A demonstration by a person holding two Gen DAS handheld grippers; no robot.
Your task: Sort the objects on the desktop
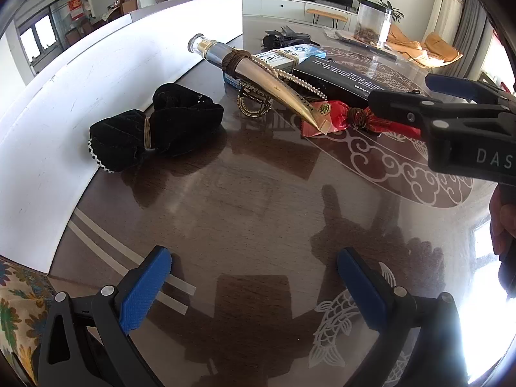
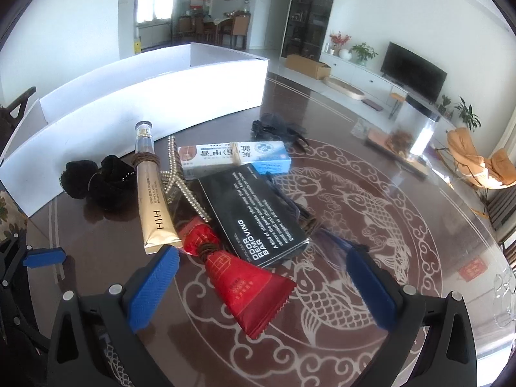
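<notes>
A pile of small items lies mid-table. A gold cosmetic tube (image 2: 151, 193) with a clear cap leans over a pearl string (image 2: 185, 190). Beside it are a red sachet (image 2: 245, 282) tied with brown cord, a black box (image 2: 254, 213) and a white-blue carton (image 2: 235, 156). A black velvet bow (image 2: 100, 179) rests near the white tray wall (image 2: 161, 96). My right gripper (image 2: 262, 290) is open, its fingers either side of the red sachet. My left gripper (image 1: 254, 290) is open over bare table, short of the gold tube (image 1: 274, 74), black bow (image 1: 158, 129) and red sachet (image 1: 332, 114).
A gold hair claw (image 1: 254, 104) sits under the tube. A black clip (image 2: 277, 129) lies behind the carton. A clear jar (image 2: 416, 132) stands on a board at the far right. The glass tabletop (image 1: 258, 209) carries fish patterns. A floral cloth (image 1: 16, 306) shows at the left edge.
</notes>
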